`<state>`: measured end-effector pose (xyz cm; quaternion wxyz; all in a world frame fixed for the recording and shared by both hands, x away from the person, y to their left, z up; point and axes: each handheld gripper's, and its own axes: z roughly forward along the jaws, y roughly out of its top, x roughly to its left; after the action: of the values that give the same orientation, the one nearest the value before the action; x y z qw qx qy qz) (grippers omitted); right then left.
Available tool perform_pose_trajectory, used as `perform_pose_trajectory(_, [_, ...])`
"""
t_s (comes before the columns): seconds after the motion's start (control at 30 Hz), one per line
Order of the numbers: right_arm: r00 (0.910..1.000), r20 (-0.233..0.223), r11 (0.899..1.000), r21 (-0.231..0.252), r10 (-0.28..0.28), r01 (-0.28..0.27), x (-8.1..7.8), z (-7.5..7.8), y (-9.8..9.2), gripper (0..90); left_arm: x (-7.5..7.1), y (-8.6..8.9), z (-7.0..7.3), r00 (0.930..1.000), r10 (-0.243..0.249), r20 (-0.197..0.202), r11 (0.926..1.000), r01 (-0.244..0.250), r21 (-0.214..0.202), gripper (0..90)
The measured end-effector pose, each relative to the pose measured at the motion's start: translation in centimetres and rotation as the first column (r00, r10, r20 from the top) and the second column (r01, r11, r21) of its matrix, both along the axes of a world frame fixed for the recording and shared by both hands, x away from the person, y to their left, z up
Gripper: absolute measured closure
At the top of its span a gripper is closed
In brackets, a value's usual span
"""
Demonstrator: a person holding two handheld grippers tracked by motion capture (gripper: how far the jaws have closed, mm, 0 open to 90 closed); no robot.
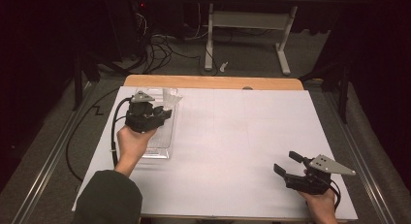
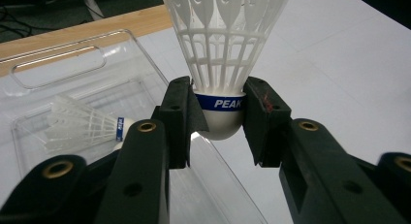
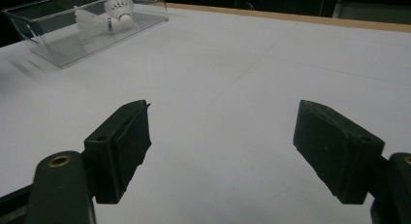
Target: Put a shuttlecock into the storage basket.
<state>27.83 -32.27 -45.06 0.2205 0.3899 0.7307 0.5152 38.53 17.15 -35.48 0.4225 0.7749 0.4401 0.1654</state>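
Left tongs (image 2: 220,129): pinched on the shuttlecock (image 2: 222,64) at its cork, feathers up, so it is carried uncrushed above the clear tray (image 2: 58,69).
Right tongs (image 3: 220,151): spread, parked over bare desk (image 3: 252,64).

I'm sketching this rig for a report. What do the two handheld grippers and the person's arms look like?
Both grippers, the left gripper and the right gripper, are black with two blocky jaws ending in flat rectangular pads. Brass-coloured ringed holes mark the jaw arms. Each carries a grey three-cornered plate on top. A black cable trails from the left one. The left forearm wears a dark green sleeve.
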Motion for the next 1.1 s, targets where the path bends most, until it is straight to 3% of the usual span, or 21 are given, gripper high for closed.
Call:
perform_pose_trajectory(0.63, [1.0, -0.003, 1.0, 0.001, -0.001, 0.001, 0.0, 0.0, 0.0, 21.4, 0.3, 1.5, 0.0, 0.9989, 0.046, -0.009, 0.9989, -0.046, 0.005, 65.3])
perform_pose_trajectory(1.1, [1.0, -0.003, 1.0, 0.002, -0.001, 0.001, 0.0, 0.0, 0.0, 21.4, 1.5, 1.8, -0.6, 0.9964, 0.073, -0.044, 0.9972, -0.072, 0.021, 65.3])
